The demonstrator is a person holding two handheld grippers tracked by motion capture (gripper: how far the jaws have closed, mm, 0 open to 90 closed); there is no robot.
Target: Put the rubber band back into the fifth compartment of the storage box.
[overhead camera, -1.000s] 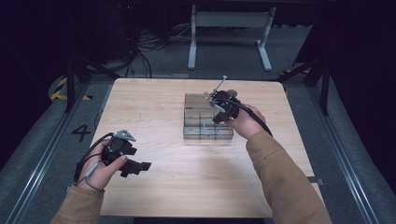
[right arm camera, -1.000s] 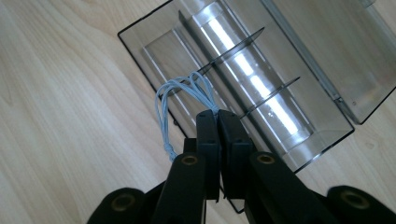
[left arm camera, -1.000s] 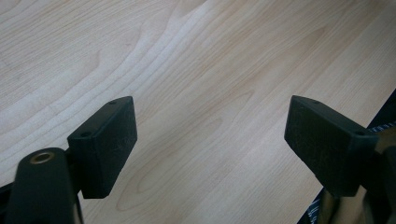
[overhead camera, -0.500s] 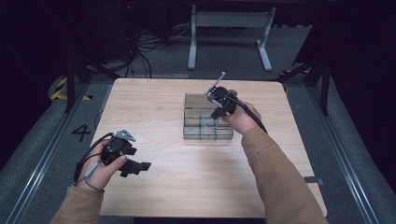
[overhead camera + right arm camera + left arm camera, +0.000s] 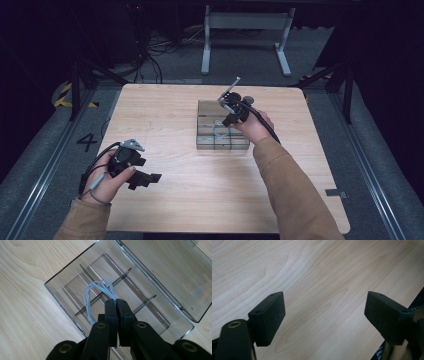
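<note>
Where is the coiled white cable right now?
The coiled white cable hangs pinched in the right hand-held gripper, over the clear divided box near the table's middle.

A thin white cable (image 5: 96,291), coiled into a small bundle of loops, is being pinched between the closed jaws of the right gripper (image 5: 117,301), its loops fanning out just past the jaw tips and one strand trailing down along the left jaw. Directly beyond and beneath the gripper, a clear plastic compartment box (image 5: 62,277) is lying flat on the wood with its hinged lid (image 5: 175,272) folded open to the far side, dark dividers splitting it into cells
</note>
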